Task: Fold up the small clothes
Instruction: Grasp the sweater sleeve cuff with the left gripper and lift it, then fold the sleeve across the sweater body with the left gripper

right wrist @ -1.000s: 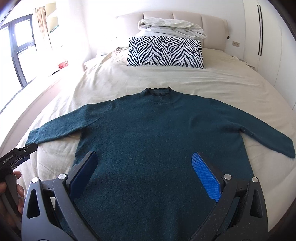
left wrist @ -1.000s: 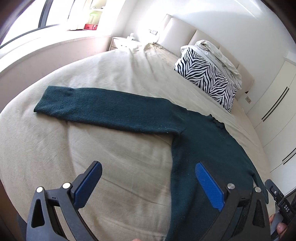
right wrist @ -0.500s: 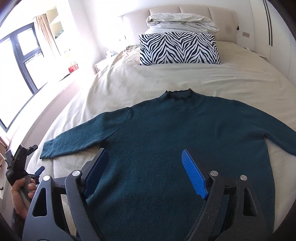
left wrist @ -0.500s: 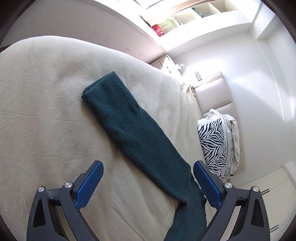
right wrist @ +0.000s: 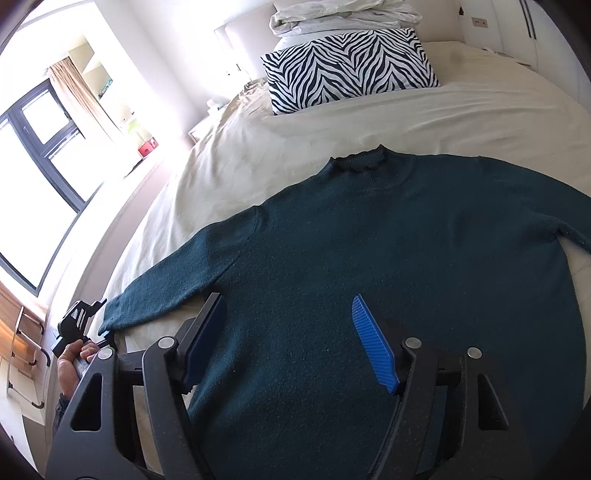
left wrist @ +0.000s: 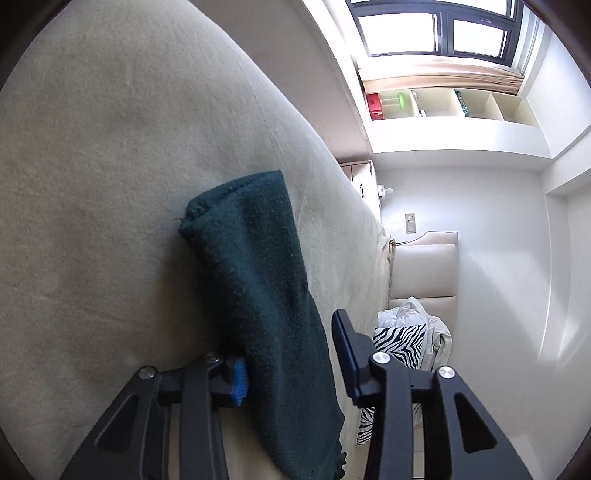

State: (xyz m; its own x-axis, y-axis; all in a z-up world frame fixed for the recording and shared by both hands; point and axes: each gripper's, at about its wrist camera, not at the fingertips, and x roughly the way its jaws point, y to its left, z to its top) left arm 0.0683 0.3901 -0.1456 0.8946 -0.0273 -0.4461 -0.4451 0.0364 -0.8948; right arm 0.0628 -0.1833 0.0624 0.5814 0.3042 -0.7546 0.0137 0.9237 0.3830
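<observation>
The work surface was a bed (right wrist: pixel 461 122) covered with a beige sheet, filling most of both views. In the right wrist view a zebra-print pillow (right wrist: pixel 351 66) lay at the upper centre, against the headboard, with crumpled white bedding (right wrist: pixel 343 14) stacked behind it. A dark-framed window (right wrist: pixel 40 147) with a tan curtain occupied the left edge. In the left wrist view the room appeared rotated: the window sat at the upper right, open wall shelves (left wrist: pixel 461 105) ran beneath it, and a red box (left wrist: pixel 376 107) stood at the left end of the shelves.

The sweater's right-hand sleeve and hem were cut off by the frame edges in the right wrist view. In the left wrist view only one sleeve (left wrist: pixel 258 295) was visible; its lower part ran out of frame, and its underside was hidden.

The dark teal knit sweater (right wrist: pixel 388 277) lay flat, front up, in the centre of the bed, collar toward the pillow, sleeves spread outward.

The left gripper (left wrist: pixel 288 369) straddled the sleeve near the cuff, its fingers apart on either side of the fabric, not clamped. The right gripper (right wrist: pixel 291 339) hovered over the sweater's lower body with its fingers spread wide, holding nothing. The person's left hand (right wrist: pixel 72 363) showed at the lower left.
</observation>
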